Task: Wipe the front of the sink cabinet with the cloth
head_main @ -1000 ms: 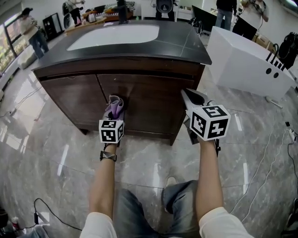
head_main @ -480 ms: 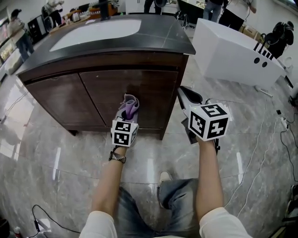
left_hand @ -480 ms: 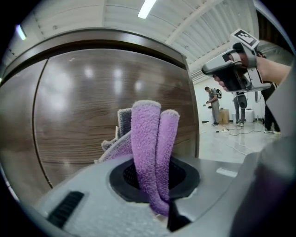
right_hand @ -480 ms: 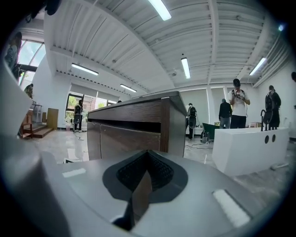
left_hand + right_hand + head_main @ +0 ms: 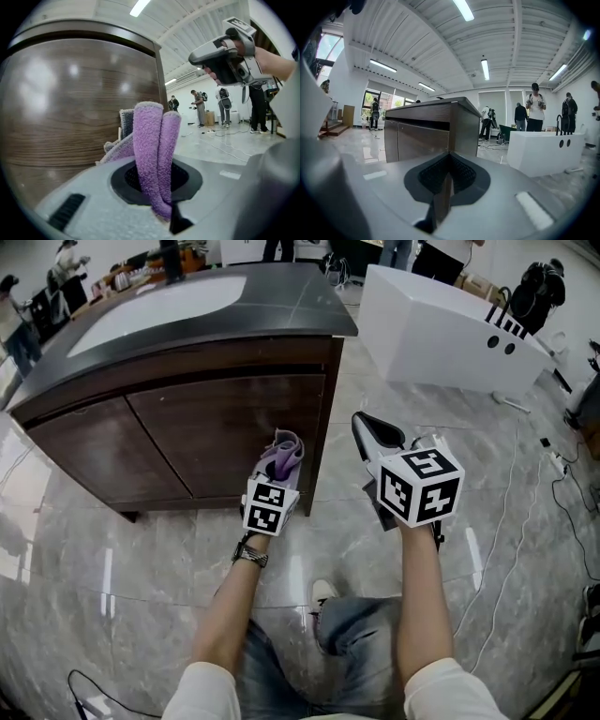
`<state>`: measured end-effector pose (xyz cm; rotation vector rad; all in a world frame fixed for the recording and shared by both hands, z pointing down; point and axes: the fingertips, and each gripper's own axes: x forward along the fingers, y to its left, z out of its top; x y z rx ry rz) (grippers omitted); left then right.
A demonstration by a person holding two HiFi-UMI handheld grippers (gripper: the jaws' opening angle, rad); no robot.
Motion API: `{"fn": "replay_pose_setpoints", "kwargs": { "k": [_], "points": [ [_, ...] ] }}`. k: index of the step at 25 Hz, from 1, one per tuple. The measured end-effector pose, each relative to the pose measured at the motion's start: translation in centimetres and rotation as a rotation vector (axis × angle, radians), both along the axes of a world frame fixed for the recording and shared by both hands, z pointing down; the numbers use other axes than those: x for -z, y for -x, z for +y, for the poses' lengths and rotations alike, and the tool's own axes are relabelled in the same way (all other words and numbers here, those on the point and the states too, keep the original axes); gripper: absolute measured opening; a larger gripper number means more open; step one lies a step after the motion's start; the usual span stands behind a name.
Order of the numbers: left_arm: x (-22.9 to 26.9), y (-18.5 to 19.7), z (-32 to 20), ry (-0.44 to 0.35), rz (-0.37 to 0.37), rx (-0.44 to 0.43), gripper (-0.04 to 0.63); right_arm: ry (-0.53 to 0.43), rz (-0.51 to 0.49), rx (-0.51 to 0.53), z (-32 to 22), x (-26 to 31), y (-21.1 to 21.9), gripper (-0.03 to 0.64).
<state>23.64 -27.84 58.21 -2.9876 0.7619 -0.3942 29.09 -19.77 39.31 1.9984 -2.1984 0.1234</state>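
Left gripper (image 5: 279, 468): I see its jaws clamped on the purple cloth (image 5: 151, 150), which stands folded between them.
Cloth: low at the right-hand door of the sink cabinet (image 5: 216, 427), near its front corner; I cannot tell whether it touches the wood.
Right gripper (image 5: 448, 180): jaws pressed together with nothing between them; I hold it right of the cabinet corner, above the marble floor (image 5: 141, 596).

cloth (image 5: 149, 140): lower end hidden between tongs | cabinet (image 5: 70, 93): left part cropped | cloth-cabinet contact: perhaps, unclear
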Motion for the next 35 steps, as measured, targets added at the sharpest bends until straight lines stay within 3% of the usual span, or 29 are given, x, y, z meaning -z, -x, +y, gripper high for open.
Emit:
{"fn": "replay_pose_setpoints", "kwargs": {
  "k": [5,11,15,19,30,35],
  "points": [
    [-2.4,-3.9,1.7,-0.018,-0.054,-0.096,0.051,0.007,-0.036,-0.007,0.9,-0.8,-0.8,0.006],
    [-4.7,-4.1,2.1,0.045,-0.058,-0.119,0.051,0.002,-0.088,-0.011,0.9,-0.7,-1.1,0.006],
    [-6.9,-0.5,0.0,0.081,-0.068,-0.052,0.051,-0.039,-0.158,0.001,-0.6,0.3,0.2,0.006],
    [-8.1,4.7,-2.2,0.114,-0.088,0.034,0.051,-0.058,-0.163,0.052,-2.1,1.2,2.5,0.006],
    [-8.4,15.8,-7.9,0.106,-0.105,0.216,0.051,-0.091,-0.205,0.133,-5.0,2.5,6.5,0.006],
    [-9.0,19.6,-9.9,0.128,-0.069,0.303,0.051,-0.08,-0.176,0.162,-5.6,2.3,7.8,0.006]
  ]
}}
